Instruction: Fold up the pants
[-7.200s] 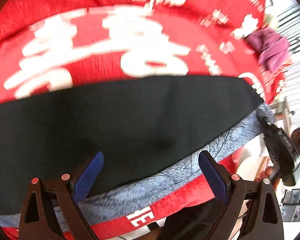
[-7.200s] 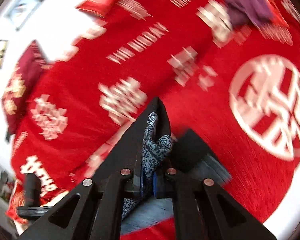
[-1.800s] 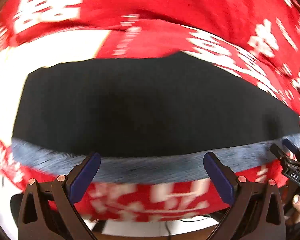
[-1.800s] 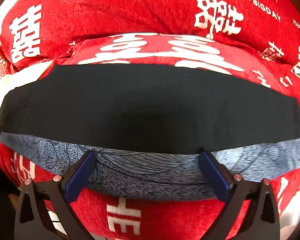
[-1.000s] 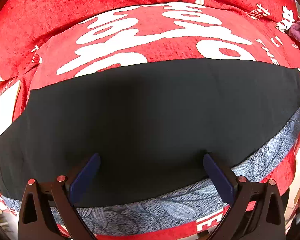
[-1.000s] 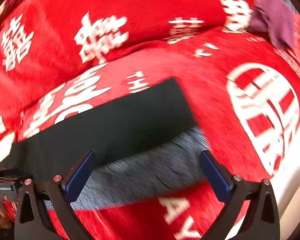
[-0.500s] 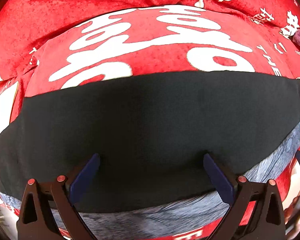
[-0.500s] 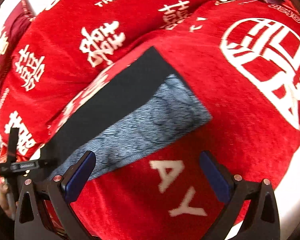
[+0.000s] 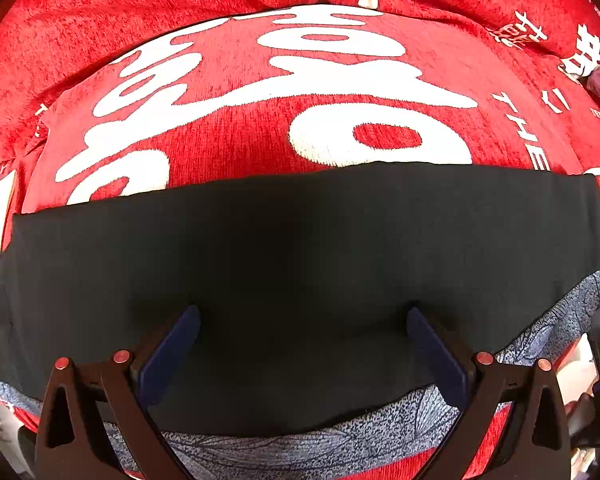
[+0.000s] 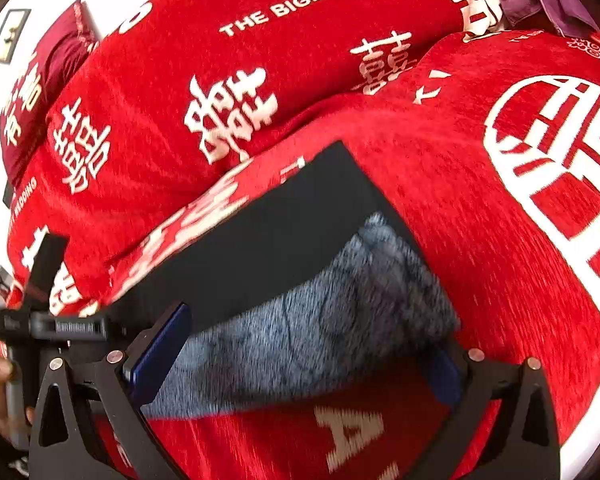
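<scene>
"THE BIGDAY" on red blanket

The flat black cloth pants look matt and smooth, with a speckled blue-grey woven band of finer, grainy print along the near edge. Under them the red chenille-like bed cover with white lettering is nubby and slightly fuzzy. The left tool has matt black plastic arms, dull blue rubbery pads and small shiny metal rivets.
</scene>
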`<state>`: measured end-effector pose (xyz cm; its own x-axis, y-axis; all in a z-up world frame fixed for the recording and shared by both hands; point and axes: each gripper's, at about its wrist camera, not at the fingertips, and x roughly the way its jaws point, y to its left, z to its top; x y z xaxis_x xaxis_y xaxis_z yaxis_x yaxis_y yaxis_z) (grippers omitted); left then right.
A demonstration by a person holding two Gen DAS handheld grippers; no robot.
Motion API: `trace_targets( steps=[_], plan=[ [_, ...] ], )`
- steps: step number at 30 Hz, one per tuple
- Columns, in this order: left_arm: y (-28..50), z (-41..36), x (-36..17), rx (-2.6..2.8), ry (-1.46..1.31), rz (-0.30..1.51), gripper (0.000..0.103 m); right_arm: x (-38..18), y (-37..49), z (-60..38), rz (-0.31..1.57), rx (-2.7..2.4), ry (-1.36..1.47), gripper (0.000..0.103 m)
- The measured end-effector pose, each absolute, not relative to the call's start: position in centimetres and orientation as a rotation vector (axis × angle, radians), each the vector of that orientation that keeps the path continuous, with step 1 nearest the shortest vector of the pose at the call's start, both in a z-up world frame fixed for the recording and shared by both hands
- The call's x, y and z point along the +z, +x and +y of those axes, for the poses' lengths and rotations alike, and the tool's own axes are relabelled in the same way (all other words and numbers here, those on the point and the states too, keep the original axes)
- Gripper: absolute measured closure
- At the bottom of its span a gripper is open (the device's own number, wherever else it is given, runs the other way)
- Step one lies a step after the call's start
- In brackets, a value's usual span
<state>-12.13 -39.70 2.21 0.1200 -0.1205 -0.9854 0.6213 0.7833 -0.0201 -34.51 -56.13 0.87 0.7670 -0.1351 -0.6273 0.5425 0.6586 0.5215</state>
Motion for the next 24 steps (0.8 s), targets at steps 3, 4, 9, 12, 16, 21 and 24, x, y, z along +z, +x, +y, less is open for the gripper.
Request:
trace_targets(
  steps=[3,4,9,12,16,21,24],
  plan=[
    [-11.6,-37.9,2.4,-0.520,0.390,1.389,0.000,1.1,-35.1,-56.0,0.591,-0.382,0.817,0.000],
    [-11.4,-37.2,2.5,-0.503,0.365,1.397,0.000,1.0,-35.8,-55.6,0.581,-0.358,0.855,0.000],
    [-10.7,-37.3,1.6,-0.449,0.390,1.381,0.000,0.2,-36.9,-54.5,0.540,-0.337,0.898,0.000],
    [-9.8,-38.0,1.4,-0.425,0.379,1.392,0.000,0.7,-35.0,-55.6,0.505,-0.329,0.920,0.000],
    [-8.4,-38.6,1.3,-0.415,0.355,1.402,0.000,1.4,-31.5,-56.5,0.546,-0.353,0.861,0.000],
    [-8.9,-38.5,1.4,-0.418,0.373,1.349,0.000,1.7,-29.3,-55.2,0.676,-0.415,0.709,0.000],
    [-9.0,-38.6,1.4,-0.429,0.392,1.324,0.000,2.4,-28.0,-54.5,0.745,-0.450,0.647,0.027]
  ],
)
